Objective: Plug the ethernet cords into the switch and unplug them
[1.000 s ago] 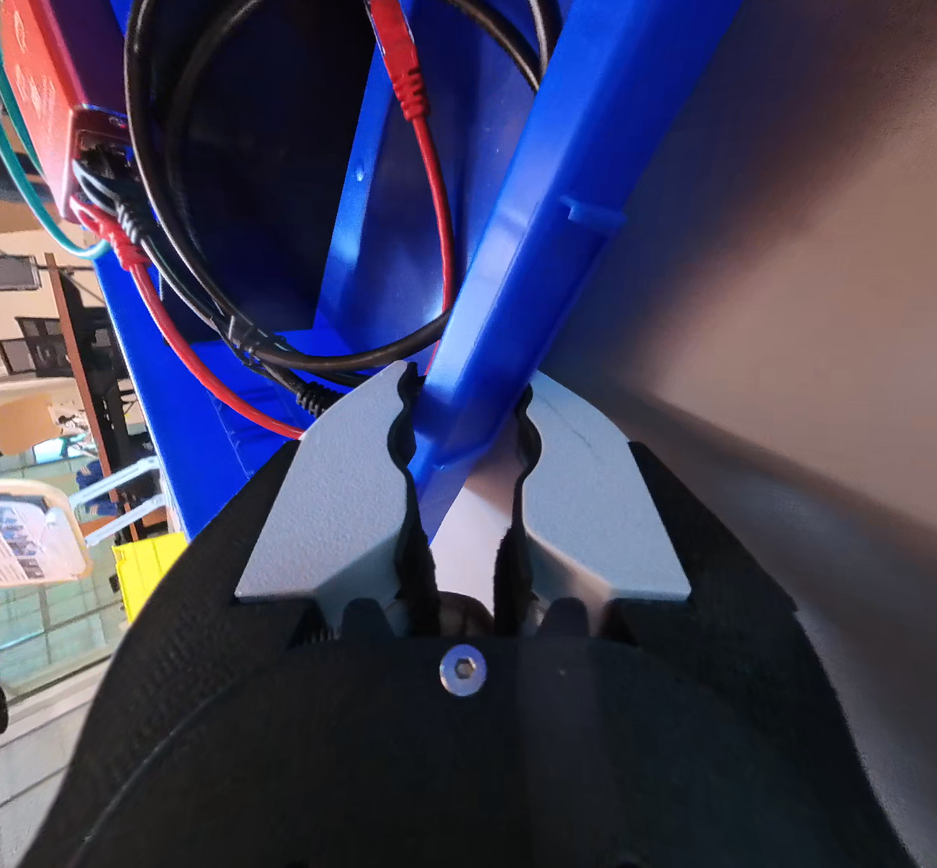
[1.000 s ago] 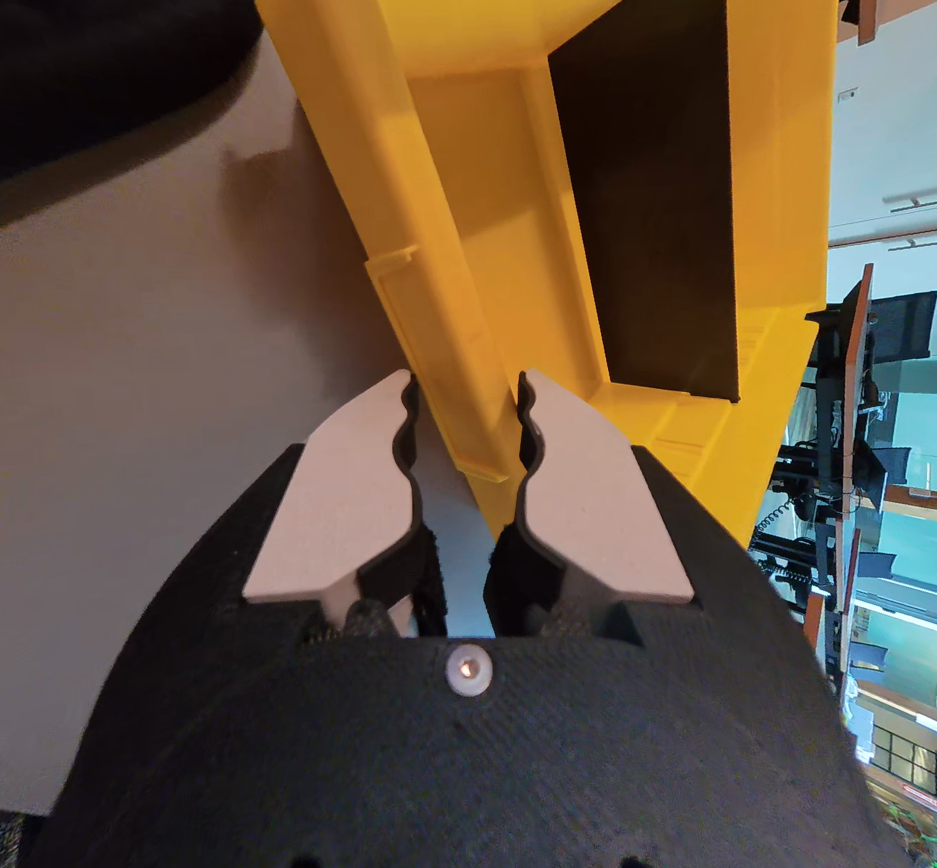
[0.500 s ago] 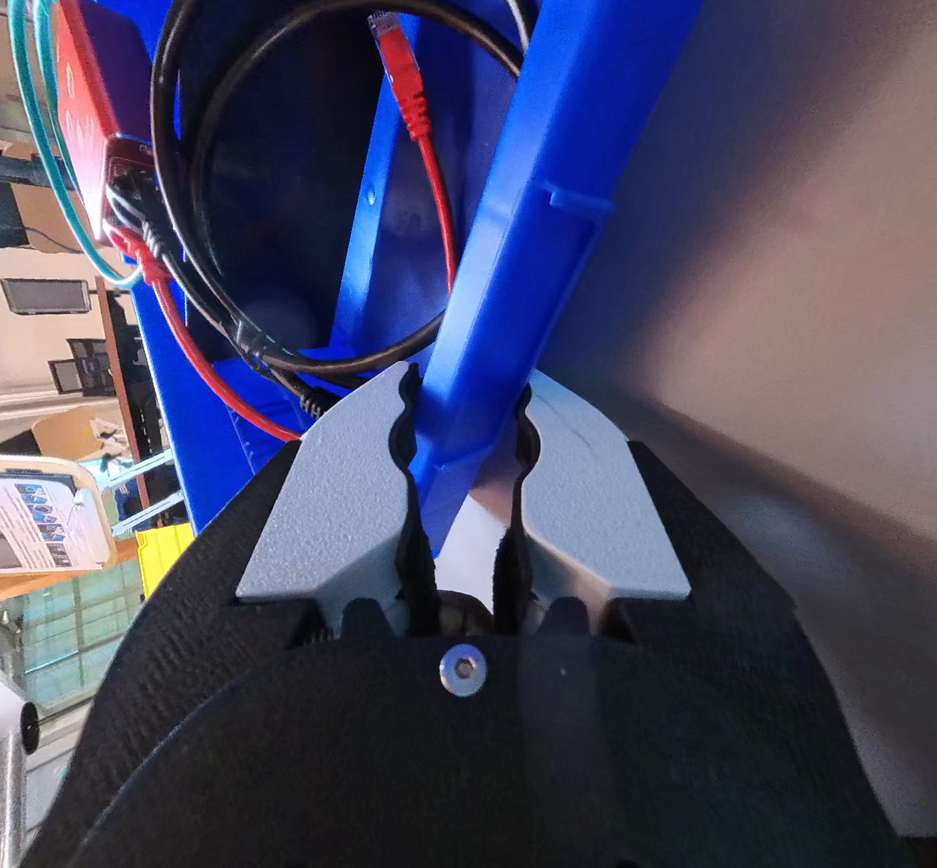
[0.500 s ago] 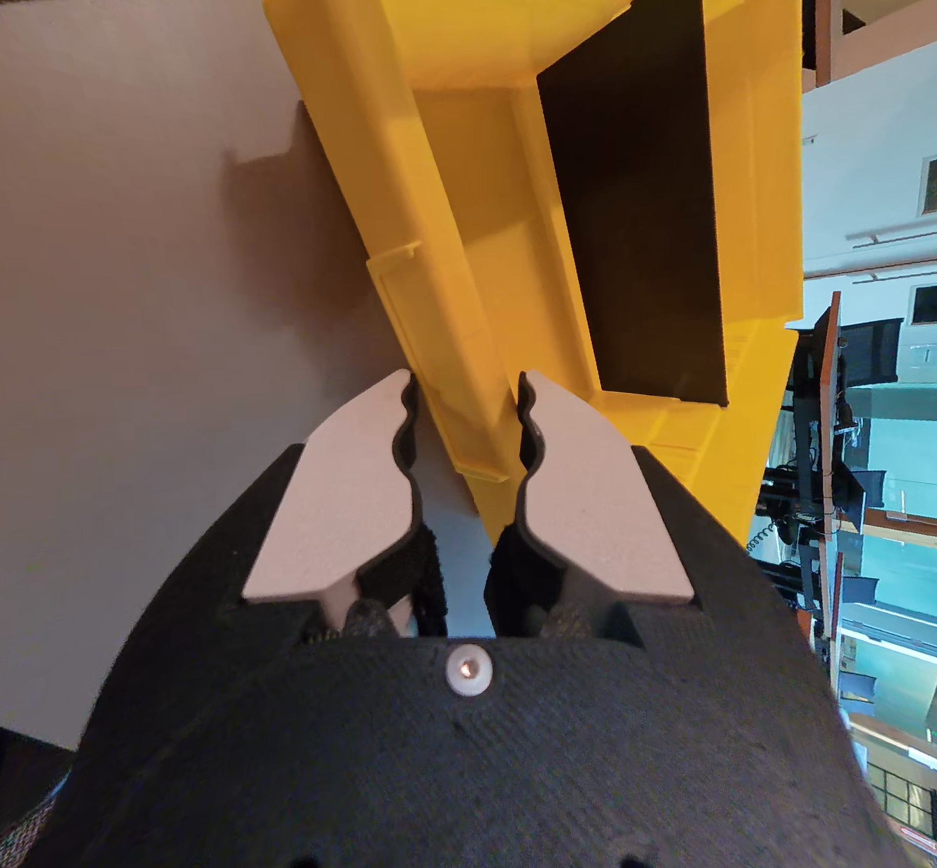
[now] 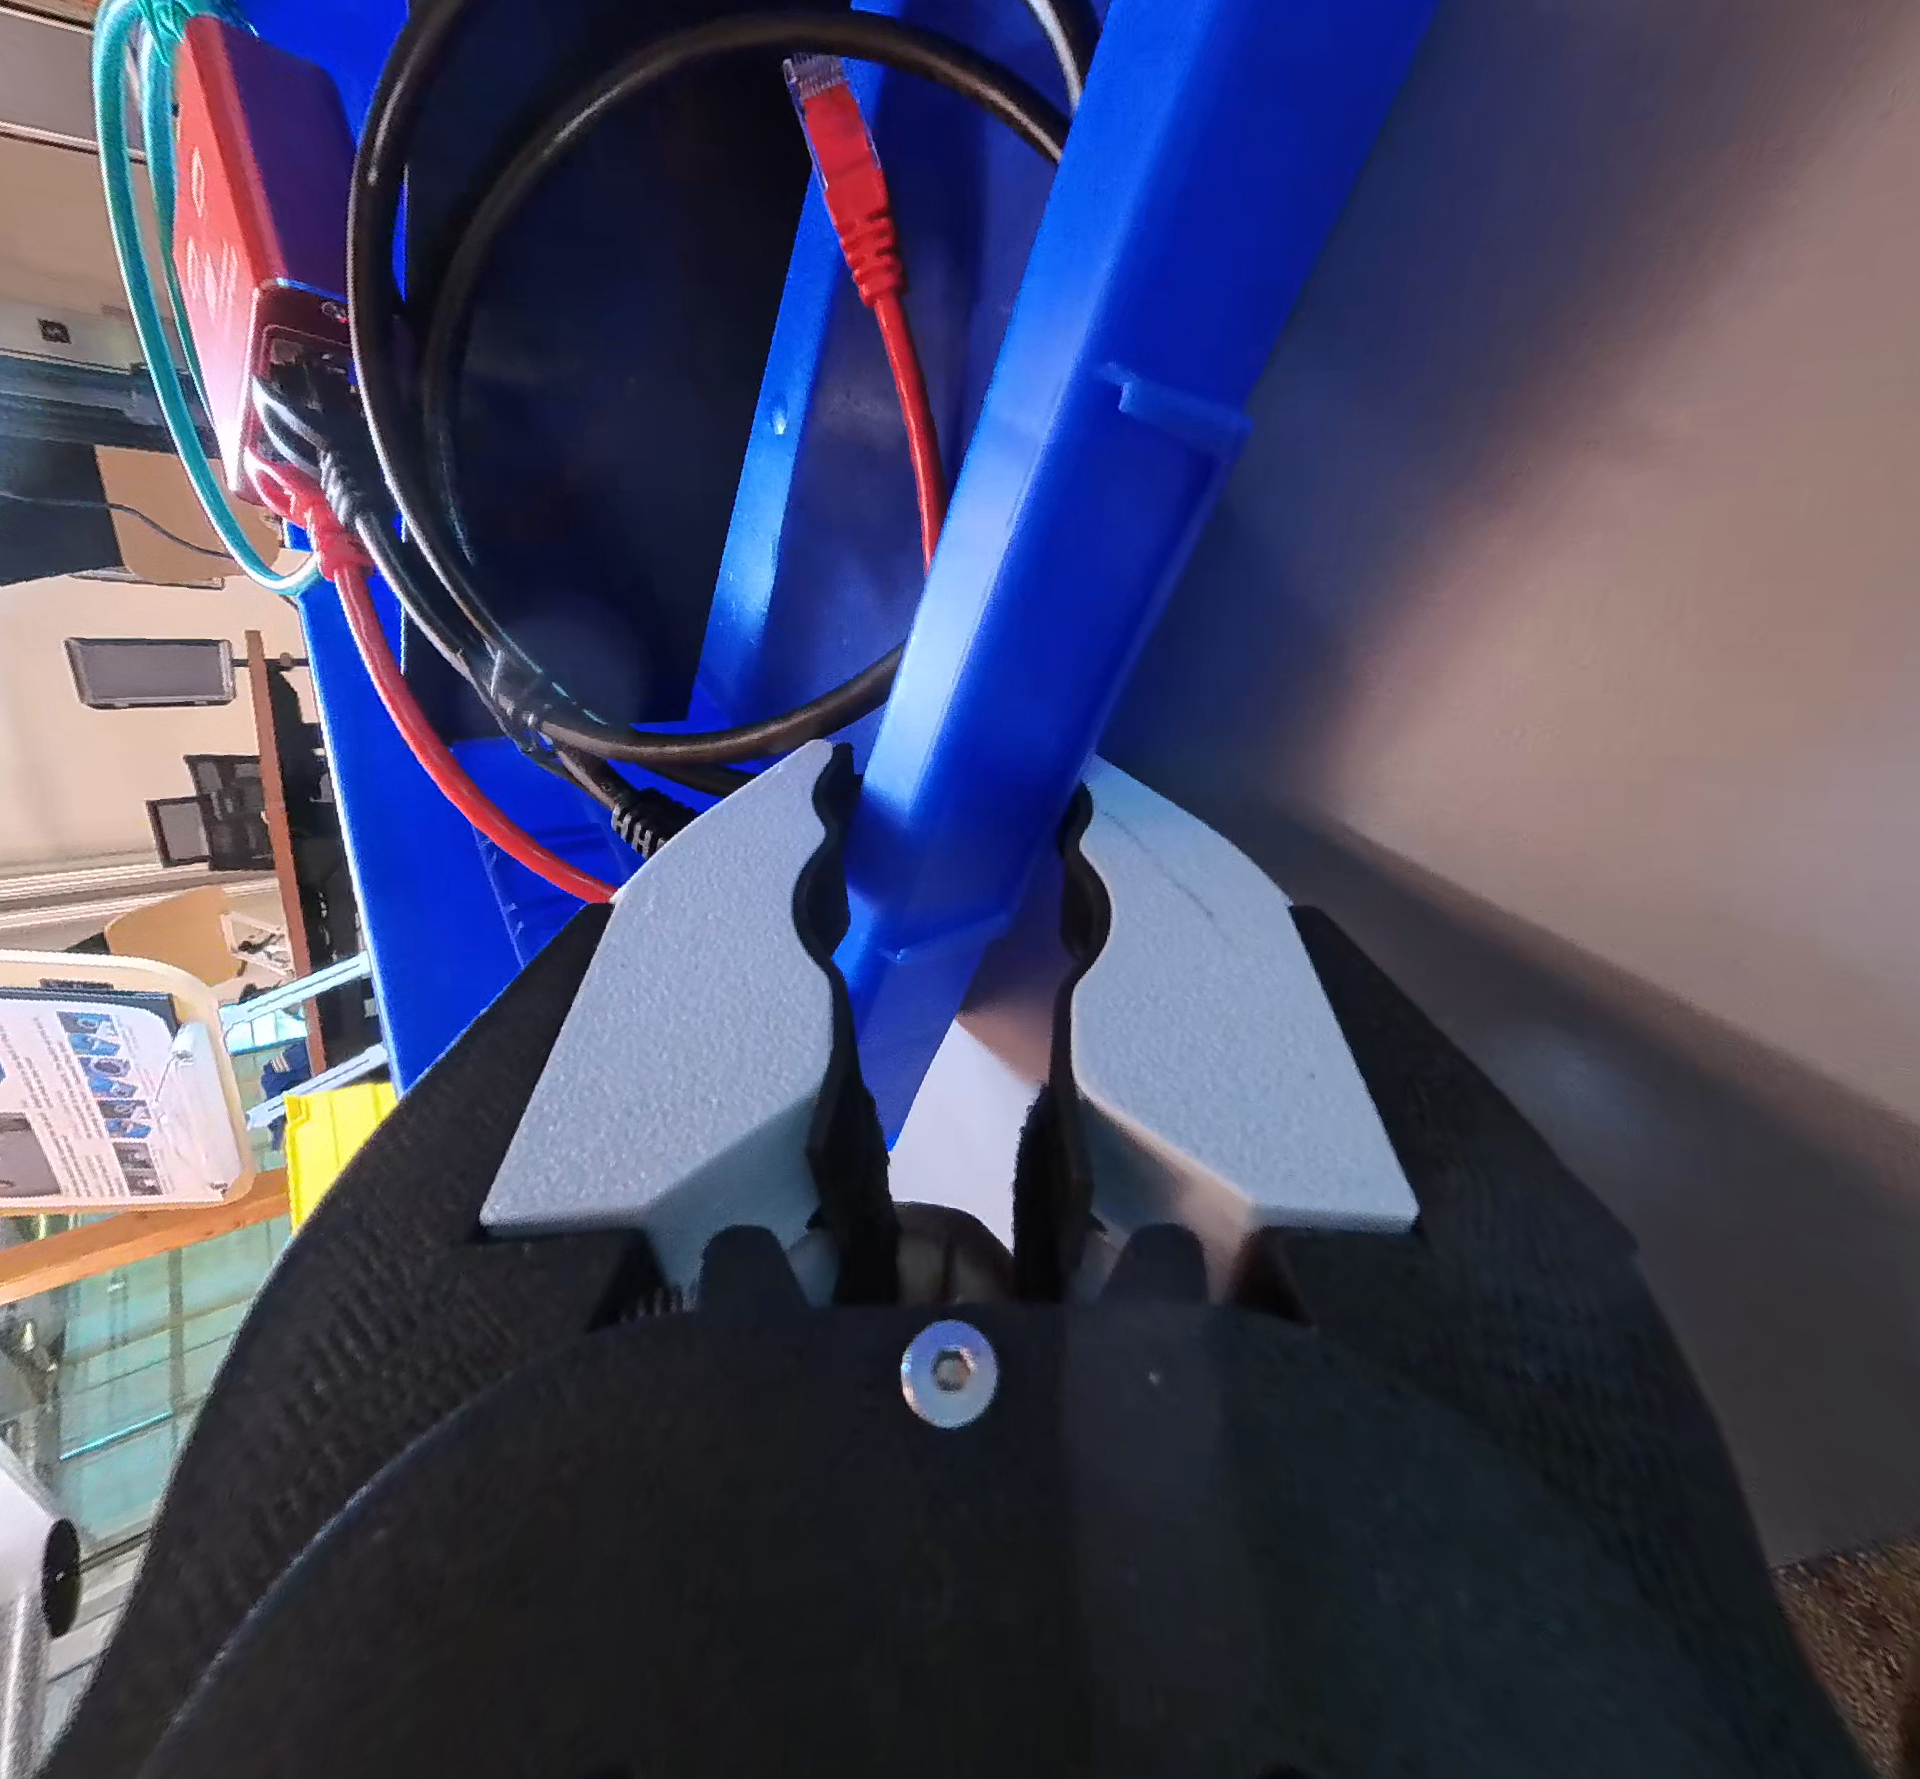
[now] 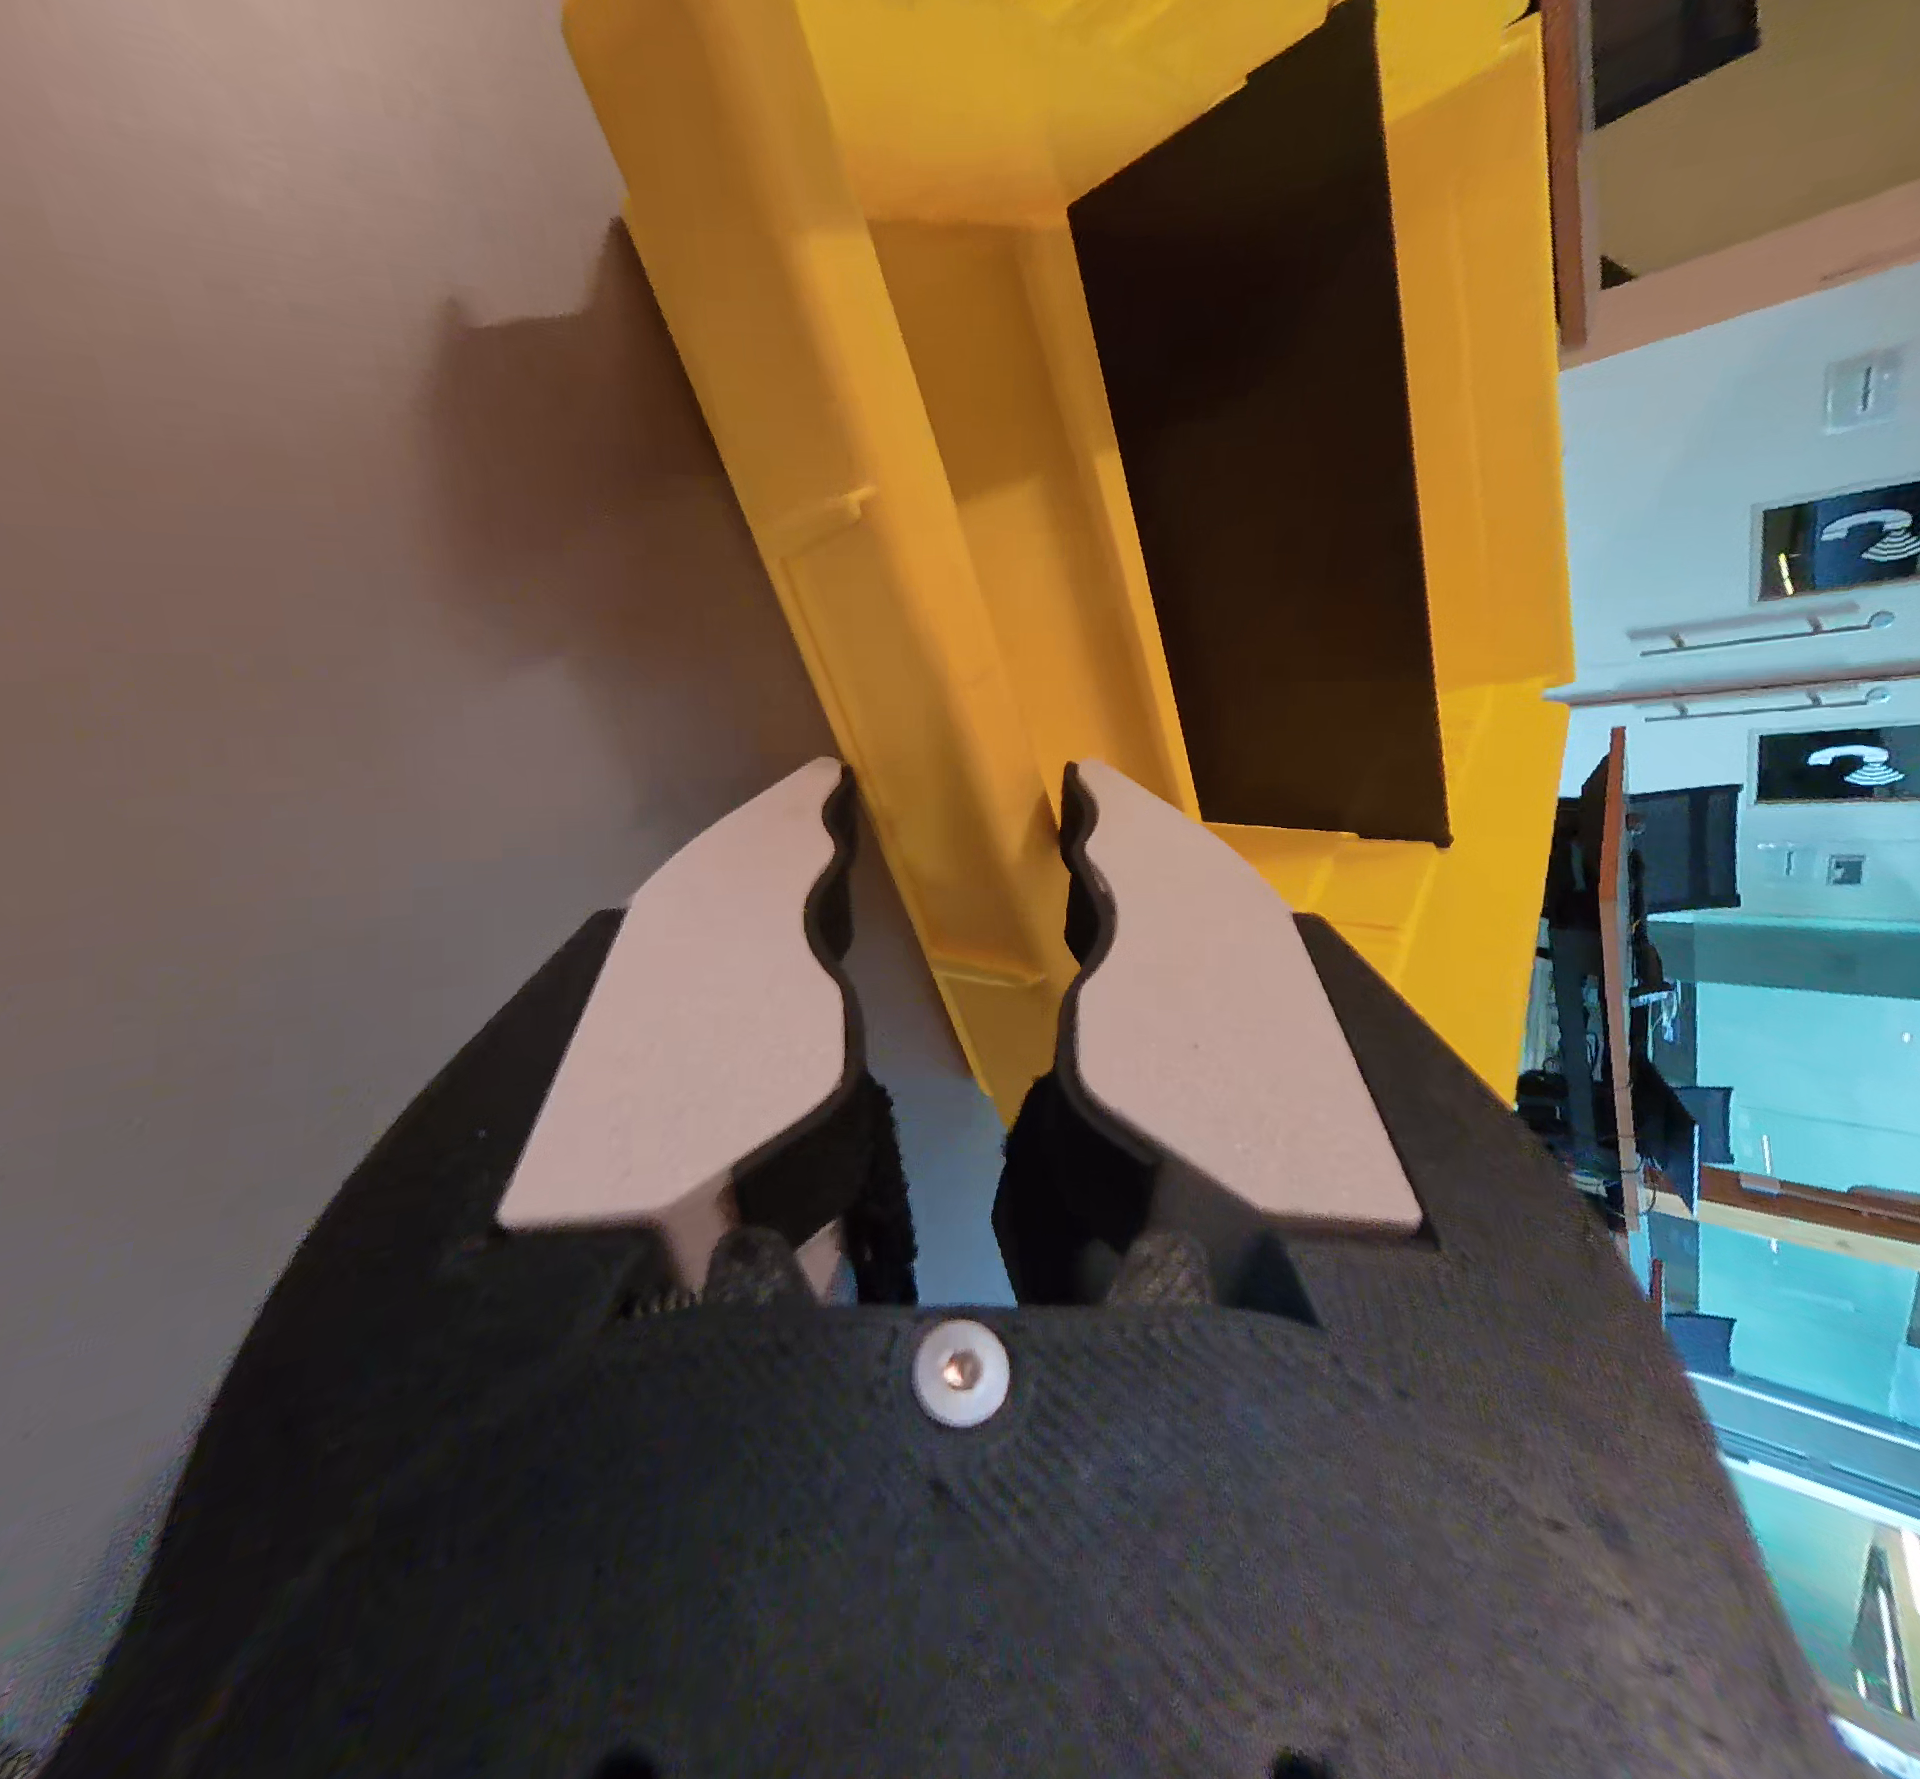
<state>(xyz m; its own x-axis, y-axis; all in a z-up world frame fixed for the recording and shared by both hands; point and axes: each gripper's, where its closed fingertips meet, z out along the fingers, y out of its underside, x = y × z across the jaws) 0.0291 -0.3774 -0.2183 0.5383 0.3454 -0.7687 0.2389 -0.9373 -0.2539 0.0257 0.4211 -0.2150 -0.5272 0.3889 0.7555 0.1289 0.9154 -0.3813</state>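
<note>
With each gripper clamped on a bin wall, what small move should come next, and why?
Probably release the blue bin: the left gripper grips its wall, not a cord. One red plug lies loose inside, away from the red switch, so it needs picking up.

A plain grey table [image 5: 1621, 586] carries a blue bin [image 5: 1122, 441] and a yellow bin [image 6: 935, 295]
</note>
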